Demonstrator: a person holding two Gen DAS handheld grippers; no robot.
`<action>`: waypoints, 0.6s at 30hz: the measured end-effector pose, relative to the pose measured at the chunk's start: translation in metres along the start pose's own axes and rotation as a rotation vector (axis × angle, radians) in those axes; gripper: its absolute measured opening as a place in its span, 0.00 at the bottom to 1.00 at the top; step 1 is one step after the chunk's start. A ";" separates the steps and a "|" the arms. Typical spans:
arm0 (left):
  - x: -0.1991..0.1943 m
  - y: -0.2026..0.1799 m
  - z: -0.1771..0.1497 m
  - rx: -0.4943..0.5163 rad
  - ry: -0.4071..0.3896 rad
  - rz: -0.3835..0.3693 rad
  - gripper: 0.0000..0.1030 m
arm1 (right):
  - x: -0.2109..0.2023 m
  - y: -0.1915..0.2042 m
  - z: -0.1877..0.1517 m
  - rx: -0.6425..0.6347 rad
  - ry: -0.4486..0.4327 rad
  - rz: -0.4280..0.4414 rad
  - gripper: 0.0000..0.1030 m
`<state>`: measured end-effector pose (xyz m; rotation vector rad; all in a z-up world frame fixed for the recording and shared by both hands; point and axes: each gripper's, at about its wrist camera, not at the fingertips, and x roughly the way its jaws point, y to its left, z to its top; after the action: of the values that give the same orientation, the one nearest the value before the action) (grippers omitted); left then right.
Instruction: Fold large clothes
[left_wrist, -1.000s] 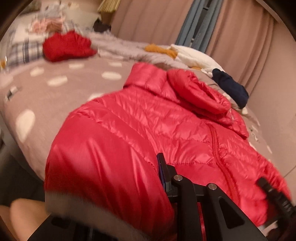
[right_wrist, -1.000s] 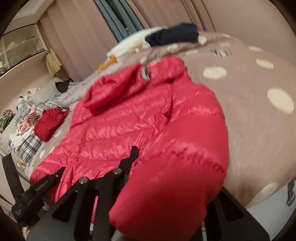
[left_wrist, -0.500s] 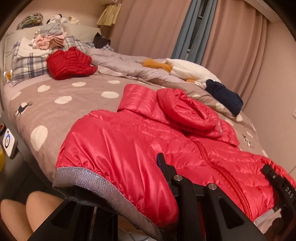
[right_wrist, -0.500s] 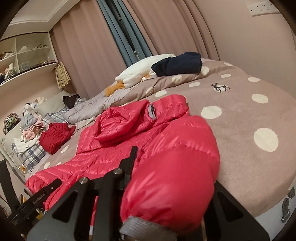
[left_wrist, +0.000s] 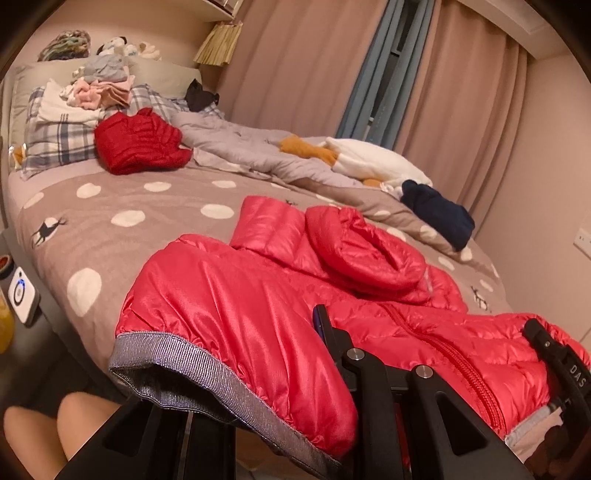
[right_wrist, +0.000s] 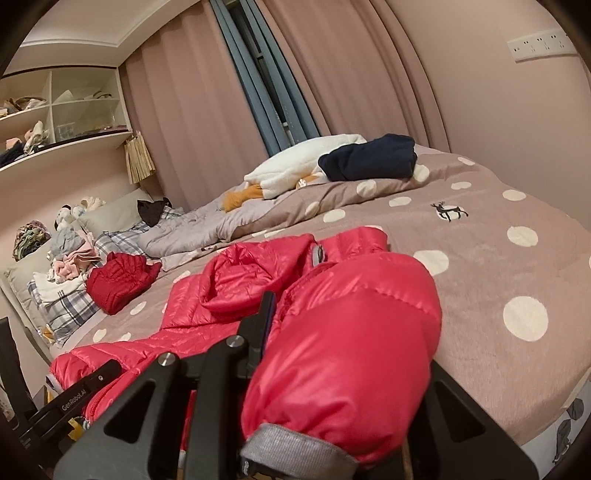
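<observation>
A shiny red puffer jacket (left_wrist: 369, 314) lies front up on the dotted bedspread (left_wrist: 122, 192), hood (left_wrist: 354, 243) toward the far side. My left gripper (left_wrist: 243, 362) is shut on its near sleeve (left_wrist: 229, 295), held off the bed with the grey cuff (left_wrist: 207, 373) toward the camera. One finger (left_wrist: 323, 325) shows; the other is under the fabric. In the right wrist view my right gripper (right_wrist: 351, 350) is shut on the other sleeve (right_wrist: 351, 325), also raised, its grey cuff (right_wrist: 291, 446) nearest. The sleeve hides one finger.
A folded dark red garment (left_wrist: 140, 144) lies by a plaid pillow (left_wrist: 59, 144) piled with clothes. A grey quilt (left_wrist: 251, 147), white fleece (left_wrist: 373, 162) and a navy garment (left_wrist: 439, 214) lie along the far side. A person's knees (left_wrist: 55, 432) are at the bed's near edge.
Both grippers have risen with the sleeves in them, so the cuffs hang higher off the bed. The jacket's body has stayed on the bedspread.
</observation>
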<state>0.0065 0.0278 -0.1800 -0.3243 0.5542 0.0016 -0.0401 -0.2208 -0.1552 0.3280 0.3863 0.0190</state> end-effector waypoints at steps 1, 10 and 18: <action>-0.001 0.000 0.001 0.002 -0.005 -0.004 0.21 | -0.001 0.001 0.001 -0.006 -0.004 0.001 0.19; -0.015 -0.007 0.010 0.036 -0.065 -0.014 0.21 | -0.011 0.001 0.009 -0.018 -0.032 0.013 0.19; -0.031 -0.012 0.022 0.049 -0.110 -0.037 0.21 | -0.023 0.003 0.018 -0.037 -0.063 0.023 0.20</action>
<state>-0.0077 0.0258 -0.1431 -0.2850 0.4381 -0.0294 -0.0542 -0.2252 -0.1303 0.2954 0.3196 0.0388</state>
